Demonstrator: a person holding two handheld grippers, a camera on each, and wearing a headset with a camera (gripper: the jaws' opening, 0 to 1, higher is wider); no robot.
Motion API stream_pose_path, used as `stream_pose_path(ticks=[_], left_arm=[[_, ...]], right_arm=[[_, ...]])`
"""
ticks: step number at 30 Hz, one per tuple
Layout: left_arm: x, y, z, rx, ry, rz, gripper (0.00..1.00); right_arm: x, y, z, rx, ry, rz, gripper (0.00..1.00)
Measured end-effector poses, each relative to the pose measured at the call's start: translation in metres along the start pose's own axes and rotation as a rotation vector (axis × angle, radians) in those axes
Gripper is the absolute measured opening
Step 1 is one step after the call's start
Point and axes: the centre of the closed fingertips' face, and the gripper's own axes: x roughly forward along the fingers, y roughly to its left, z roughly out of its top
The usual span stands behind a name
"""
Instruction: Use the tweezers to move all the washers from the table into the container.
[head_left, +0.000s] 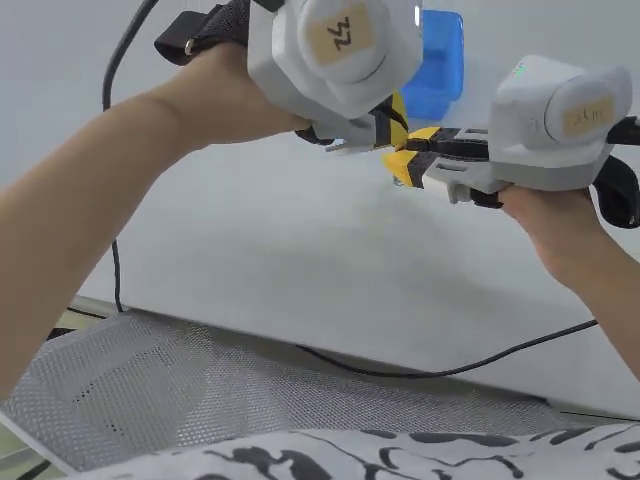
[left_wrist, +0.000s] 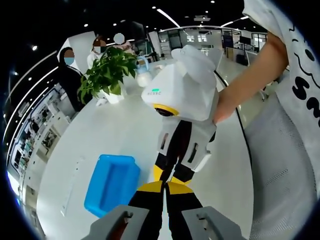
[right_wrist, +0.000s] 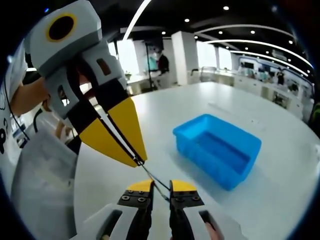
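Sharing the tweezers between both grippers above the white table (head_left: 300, 260), with the blue container (right_wrist: 217, 150) on its far side.
The left gripper (right_wrist: 137, 160) is clamped tight on the tweezers (right_wrist: 150, 175), while the right gripper (right_wrist: 161, 187) stands narrow around their near end, hold uncertain. It seems wise to seat the right jaws squarely across both legs before the left releases, or they may twist.

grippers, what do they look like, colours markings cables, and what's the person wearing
Both have white angular shells and black fingers with yellow tips. The left gripper carries a tan zigzag mark on a round cap; the right gripper has a small green light. Each has a black strap; a dark cable trails away. No sleeves; white garment with black print.
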Motion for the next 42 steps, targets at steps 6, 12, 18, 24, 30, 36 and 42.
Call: stream_pose_path(ticks=[6,12,18,24,30,36,42], left_arm=[[0.001,-0.001,0.002,-0.009,-0.004,-0.004,0.0],[0.01,-0.009,0.002,0.07,0.046,0.005,0.0],[0.007,-0.006,0.001,0.062,0.053,-0.008,0.0],[0.003,-0.006,0.003,0.067,0.059,-0.017,0.0],[-0.003,-0.003,0.008,0.057,0.043,-0.018,0.0],[-0.008,-0.002,0.013,0.064,0.029,-0.023,0.0],[-0.021,0.007,0.02,0.059,0.01,-0.006,0.0]], right_arm=[[-0.001,-0.001,-0.001,0.01,-0.003,0.002,0.07],[-0.002,0.0,-0.004,-0.073,0.03,-0.004,0.07],[0.0,0.0,-0.003,-0.105,0.056,-0.01,0.05],[0.0,0.003,0.001,-0.132,0.062,-0.007,0.04],[-0.005,0.002,0.008,-0.135,0.06,0.001,0.04],[-0.009,0.005,0.015,-0.168,0.066,0.011,0.04],[-0.012,0.001,0.029,-0.201,0.048,0.008,0.04]])
